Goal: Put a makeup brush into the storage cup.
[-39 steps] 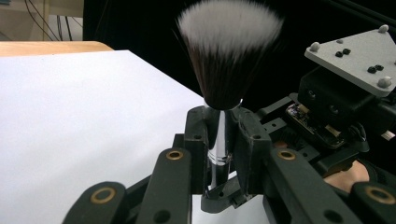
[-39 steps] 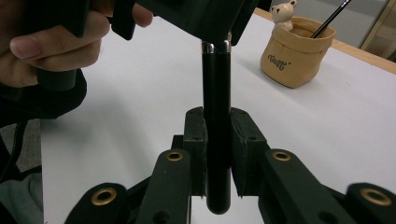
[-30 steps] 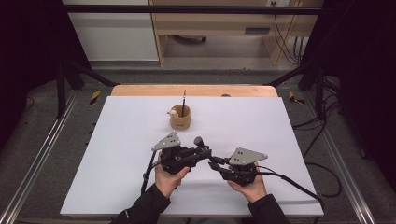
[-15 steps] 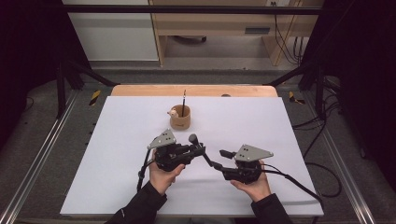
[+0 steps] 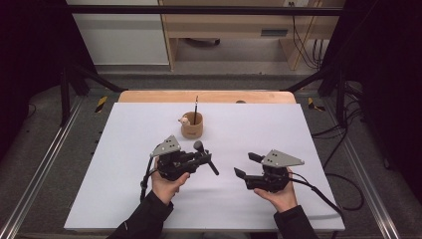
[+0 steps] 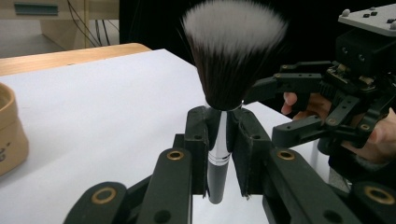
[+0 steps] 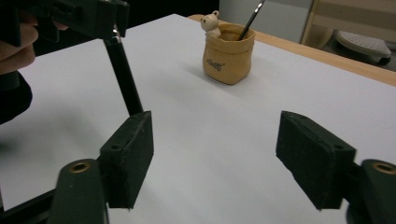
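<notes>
Left of centre in the high view, the left tool [image 5: 201, 158] clamps a makeup brush [image 6: 223, 88] by its ferrule, freshly handed over, while the right tool [image 5: 246, 167], jaws just opened and empty, sits apart beside it, the bear-trimmed holder [image 5: 191, 125] waiting behind.

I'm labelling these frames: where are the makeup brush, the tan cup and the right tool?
makeup brush [image 6: 232, 51], left gripper view, on the bristle head.
tan cup [image 7: 227, 57], right gripper view, on its front wall.
right tool [image 5: 247, 166], high view, midway between its fingertips.
</notes>
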Available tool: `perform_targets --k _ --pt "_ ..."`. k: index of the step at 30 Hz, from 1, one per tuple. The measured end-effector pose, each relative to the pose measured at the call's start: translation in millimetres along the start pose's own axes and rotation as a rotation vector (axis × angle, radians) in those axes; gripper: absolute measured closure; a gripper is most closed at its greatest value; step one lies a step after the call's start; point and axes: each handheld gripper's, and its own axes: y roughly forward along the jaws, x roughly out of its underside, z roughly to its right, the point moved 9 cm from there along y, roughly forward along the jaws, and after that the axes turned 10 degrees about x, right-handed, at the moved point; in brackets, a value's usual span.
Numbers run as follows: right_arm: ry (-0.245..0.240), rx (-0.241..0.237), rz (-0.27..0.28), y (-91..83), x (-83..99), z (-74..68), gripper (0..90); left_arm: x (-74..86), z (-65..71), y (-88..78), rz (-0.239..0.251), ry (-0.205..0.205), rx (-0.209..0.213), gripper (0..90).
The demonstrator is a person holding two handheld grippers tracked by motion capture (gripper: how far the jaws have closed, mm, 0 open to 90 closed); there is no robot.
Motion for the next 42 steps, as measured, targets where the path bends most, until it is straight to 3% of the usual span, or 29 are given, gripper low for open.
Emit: perform_targets --k 6,17,26,35,42 --pt "0.008 0.05 0.0 -3.9 -1.2 11.1 16.3 -0.6 -4.9 -6.6 -0.005 -0.004 -0.019 76.4" --pt "0.066 0.065 -0.003 -11.5 0.1 27.4 10.8 -4.0 -14.1 -21.1 -0.013 -0.004 -0.064 76.4" --pt "0.05 0.089 -0.014 -15.1 1.3 32.8 8.6 -9.3 -20.1 -34.6 0.003 -0.002 -0.097 76.4" --pt "0.087 0.107 -0.006 -20.9 4.6 43.5 8.6 -14.2 -28.1 -45.3 0.017 -0.003 -0.133 76.4" --pt "0.075 0.129 -0.014 -23.3 8.0 48.6 8.1 -18.2 -31.9 -48.8 0.02 0.0 -0.152 76.4"
